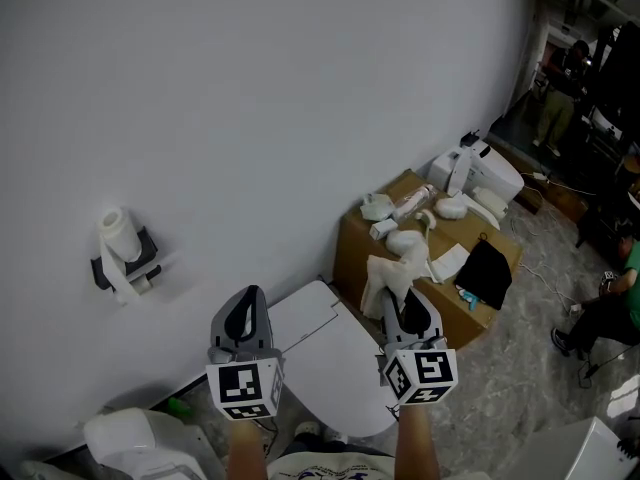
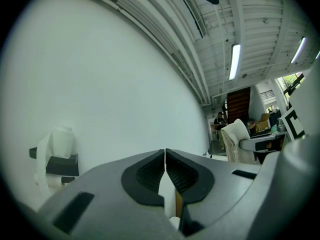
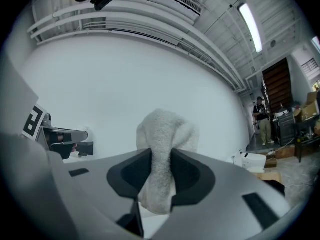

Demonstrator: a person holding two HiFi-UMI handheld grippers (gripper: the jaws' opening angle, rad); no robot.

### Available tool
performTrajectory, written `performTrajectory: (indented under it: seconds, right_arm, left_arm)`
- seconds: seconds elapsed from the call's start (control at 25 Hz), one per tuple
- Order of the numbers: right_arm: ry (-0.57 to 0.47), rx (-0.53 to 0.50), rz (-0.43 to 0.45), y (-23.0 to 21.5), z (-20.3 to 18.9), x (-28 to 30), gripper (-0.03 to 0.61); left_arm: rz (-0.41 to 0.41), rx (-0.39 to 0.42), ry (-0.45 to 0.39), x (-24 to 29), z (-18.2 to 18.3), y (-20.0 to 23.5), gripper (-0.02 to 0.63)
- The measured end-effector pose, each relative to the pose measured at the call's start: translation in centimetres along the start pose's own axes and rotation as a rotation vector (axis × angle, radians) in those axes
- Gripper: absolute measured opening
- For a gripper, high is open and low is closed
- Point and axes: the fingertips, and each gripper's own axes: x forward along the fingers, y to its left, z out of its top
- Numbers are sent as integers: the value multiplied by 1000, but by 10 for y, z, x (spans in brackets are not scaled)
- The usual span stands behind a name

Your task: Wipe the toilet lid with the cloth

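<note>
A toilet-paper roll (image 1: 118,236) hangs on the wall at the left. The left gripper (image 2: 165,156) has its fingers pressed together on nothing and is held above the toilet lid (image 1: 335,363), which lies closed between the two grippers. The right gripper (image 3: 160,159) pinches the cloth (image 3: 165,134), bunched and raised off the lid. Wiping looks not yet begun; next the cloth must come down flat onto the lid. The wall behind and the cardboard box (image 1: 360,243) close on the right limit the sweep.

Toilet paper roll (image 1: 115,230) on wall holder (image 1: 142,255), cluttered cardboard box (image 1: 350,243), black fabric (image 1: 487,273) on its top
</note>
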Motion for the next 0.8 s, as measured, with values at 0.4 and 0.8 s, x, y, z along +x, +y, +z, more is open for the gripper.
performTrajectory:
  seconds: [0.4,0.8]
  right_arm:
    - [7,-8,3,0,1,1,106]
    - [17,-10,-7,-1,-5,7,106]
  left_arm:
    - [2,1,-5,1,3,2,11]
    - [6,-5,3,6,-4,7,11]
